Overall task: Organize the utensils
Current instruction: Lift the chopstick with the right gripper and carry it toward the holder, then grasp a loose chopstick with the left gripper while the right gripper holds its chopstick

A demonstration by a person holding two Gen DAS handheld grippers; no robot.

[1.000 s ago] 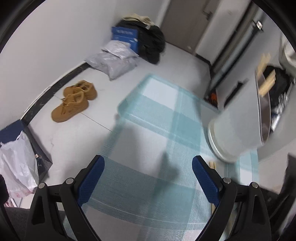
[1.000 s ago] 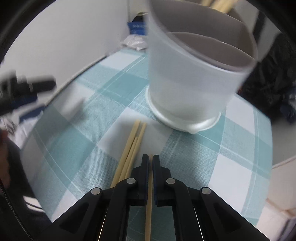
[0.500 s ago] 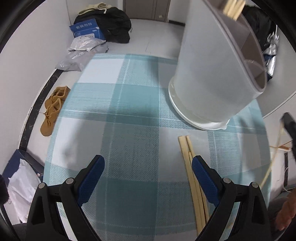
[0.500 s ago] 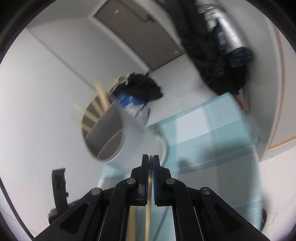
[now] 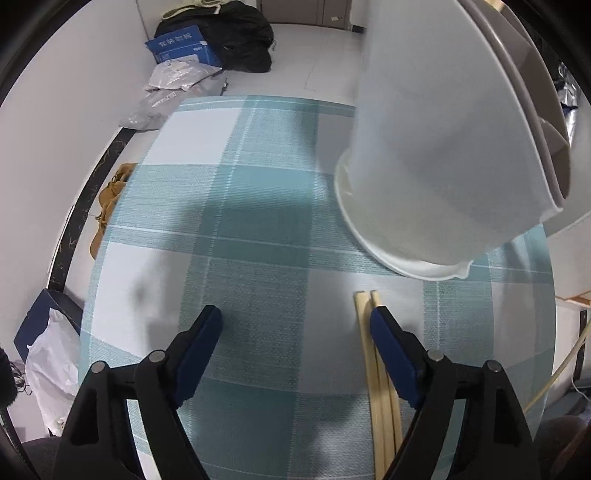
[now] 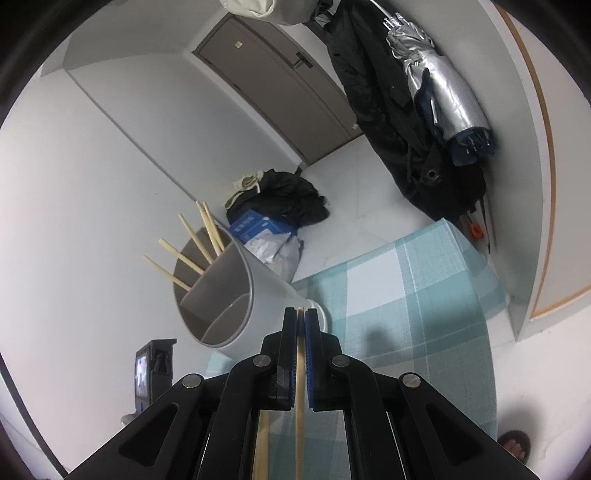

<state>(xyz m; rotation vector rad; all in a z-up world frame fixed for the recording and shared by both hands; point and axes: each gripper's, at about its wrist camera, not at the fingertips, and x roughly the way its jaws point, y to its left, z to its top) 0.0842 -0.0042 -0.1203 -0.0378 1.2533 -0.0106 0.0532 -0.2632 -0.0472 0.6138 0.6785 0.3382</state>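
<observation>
While a single wooden chopstick (image 6: 300,373) sits pinched between the blue pads of the right gripper (image 6: 300,325), its shaft runs back along the line of the fingers toward the camera, and its tip just shows at the finger ends. That gripper is raised off the table and tilted upward, so its view takes in the room's walls and door as much as the tabletop; its jaws are closed down to the thickness of the stick. Ahead of it and to the left stands the white utensil holder (image 6: 255,295), divided into compartments, with several chopsticks (image 6: 192,240) leaning out of the far compartment; the near compartments look bare as far as the view shows.

More loose chopsticks (image 5: 373,354) lie side by side on the teal checked tablecloth (image 5: 258,221), near the table's right edge and just short of the holder's base (image 5: 417,264), without touching it. The left gripper (image 5: 295,325) is held low over the cloth, pointing across the table, its jaws spread wide and holding nothing; its right finger (image 5: 391,350) lies over the loose chopsticks, though whether it touches them cannot be told.

On the floor beyond the table are a blue box (image 5: 184,46), a black bag (image 5: 236,33), grey parcels (image 5: 177,74) and brown shoes (image 5: 110,195).
</observation>
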